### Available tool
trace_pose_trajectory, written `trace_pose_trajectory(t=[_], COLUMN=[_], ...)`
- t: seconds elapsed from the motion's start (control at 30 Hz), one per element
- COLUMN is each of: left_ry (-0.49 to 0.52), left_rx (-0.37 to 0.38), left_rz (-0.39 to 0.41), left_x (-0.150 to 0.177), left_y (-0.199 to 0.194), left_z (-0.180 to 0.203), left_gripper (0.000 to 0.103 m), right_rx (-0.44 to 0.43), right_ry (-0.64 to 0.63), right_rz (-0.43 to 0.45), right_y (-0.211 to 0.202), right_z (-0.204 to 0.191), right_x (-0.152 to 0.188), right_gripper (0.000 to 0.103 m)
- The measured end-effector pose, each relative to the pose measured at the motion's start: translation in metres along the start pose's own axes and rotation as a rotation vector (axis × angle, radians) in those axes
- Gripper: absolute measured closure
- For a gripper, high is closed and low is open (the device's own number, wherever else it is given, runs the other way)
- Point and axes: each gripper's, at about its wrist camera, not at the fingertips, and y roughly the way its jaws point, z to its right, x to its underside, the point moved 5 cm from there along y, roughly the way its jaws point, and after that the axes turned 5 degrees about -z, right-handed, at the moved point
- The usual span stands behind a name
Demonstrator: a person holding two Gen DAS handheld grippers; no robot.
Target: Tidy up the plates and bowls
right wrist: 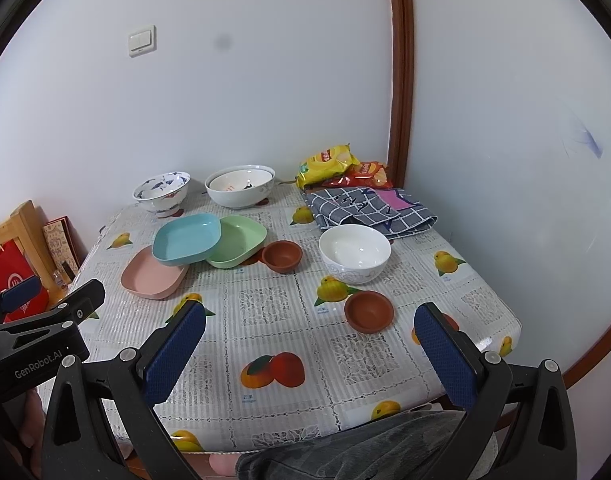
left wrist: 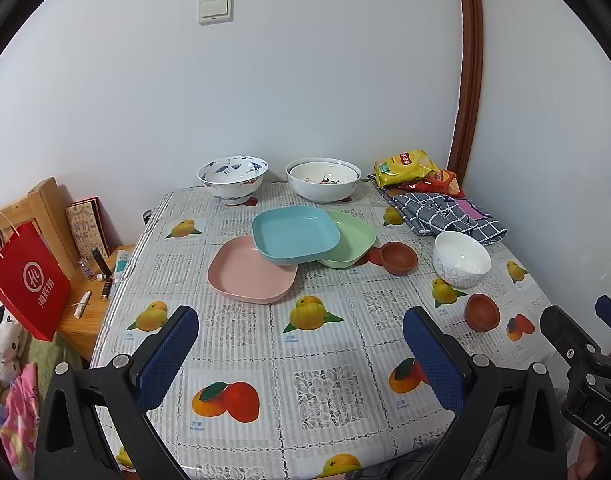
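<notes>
Three square plates overlap mid-table: a blue plate (left wrist: 295,236) (right wrist: 186,239) rests on a pink plate (left wrist: 249,272) (right wrist: 149,276) and a green plate (left wrist: 353,242) (right wrist: 241,240). At the back stand a blue-patterned bowl (left wrist: 232,178) (right wrist: 161,192) and two nested white bowls (left wrist: 323,180) (right wrist: 240,185). A white bowl (left wrist: 461,258) (right wrist: 354,253) and two small brown bowls (left wrist: 398,258) (right wrist: 281,255), (left wrist: 482,312) (right wrist: 368,311) sit to the right. My left gripper (left wrist: 301,354) and right gripper (right wrist: 310,354) are open and empty above the table's near edge.
The table (left wrist: 305,360) has a fruit-print cloth. Snack bags (left wrist: 409,168) (right wrist: 329,160) and a checked cloth (left wrist: 445,212) (right wrist: 369,208) lie at the back right by the wall. A red bag (left wrist: 25,280) and a wooden side table (left wrist: 85,316) stand left.
</notes>
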Motion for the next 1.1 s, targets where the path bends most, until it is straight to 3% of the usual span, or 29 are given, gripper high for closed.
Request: trace_pose_trajectory(t=[1.1], left_ry=[-0.007], left_rx=[0.002], left_rz=[0.011], left_x=[-0.0012], left_y=[-0.0037], left_z=[-0.0039], left_gripper=[0.0], right_rx=[-0.008], right_ry=[-0.015], right_rz=[0.011], right_y=[-0.002], right_z=[-0.004], right_x=[0.0046], right_gripper=[0.0])
